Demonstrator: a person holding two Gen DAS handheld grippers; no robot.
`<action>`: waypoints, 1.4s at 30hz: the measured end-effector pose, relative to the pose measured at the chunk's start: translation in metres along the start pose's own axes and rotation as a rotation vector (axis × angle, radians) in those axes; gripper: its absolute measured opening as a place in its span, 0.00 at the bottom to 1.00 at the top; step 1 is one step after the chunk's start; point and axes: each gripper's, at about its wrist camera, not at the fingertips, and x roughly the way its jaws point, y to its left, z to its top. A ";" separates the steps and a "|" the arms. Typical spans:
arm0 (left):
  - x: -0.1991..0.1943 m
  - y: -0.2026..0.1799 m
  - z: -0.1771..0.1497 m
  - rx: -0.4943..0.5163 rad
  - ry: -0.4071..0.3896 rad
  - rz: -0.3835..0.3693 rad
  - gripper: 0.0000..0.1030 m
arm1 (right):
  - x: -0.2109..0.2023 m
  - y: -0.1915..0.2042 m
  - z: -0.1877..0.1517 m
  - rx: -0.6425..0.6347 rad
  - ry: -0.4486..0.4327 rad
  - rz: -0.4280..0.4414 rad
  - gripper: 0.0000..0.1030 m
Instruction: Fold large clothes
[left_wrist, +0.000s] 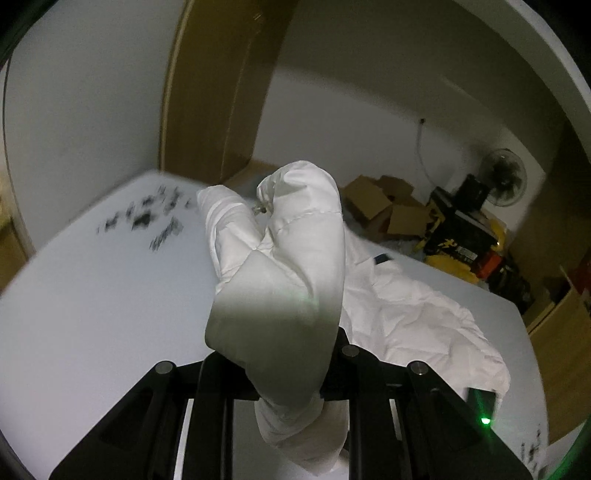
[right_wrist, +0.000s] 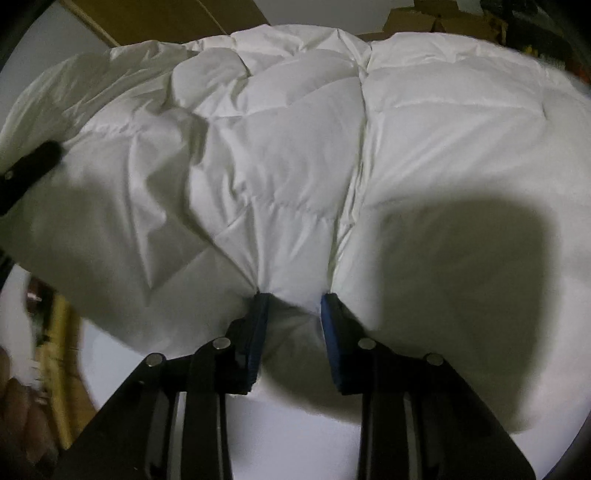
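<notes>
Between the left tongs (left_wrist: 291, 373) a puffy sleeve of the white quilted down jacket (left_wrist: 280, 280) is pinched; its long axis runs straight away from the cam, cuff end pointing toward the far tabletop edge. Rest of jacket lies crumpled to the right on the white tabletop (left_wrist: 96, 302). Left fingertips hidden under fabric. Right tongs (right_wrist: 291, 306), narrow, clamp a gathered fold of jacket body betw. blue pads (right_wrist: 258, 332); cloth fans out & fills the view. Jacket's hem and collar can't be made out. Blurry cardboard boxes (left_wrist: 384, 206) and a black fan (left_wrist: 504, 177) sit beyond.
</notes>
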 end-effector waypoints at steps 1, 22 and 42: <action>-0.002 -0.006 0.000 0.019 -0.012 0.004 0.18 | -0.011 -0.008 -0.001 0.014 -0.025 0.015 0.31; -0.024 -0.234 -0.081 0.517 -0.085 -0.024 0.14 | -0.110 -0.157 -0.036 0.292 -0.186 0.046 0.27; 0.065 -0.300 -0.214 0.747 0.159 -0.105 0.15 | -0.219 -0.217 -0.125 0.527 -0.392 0.005 0.30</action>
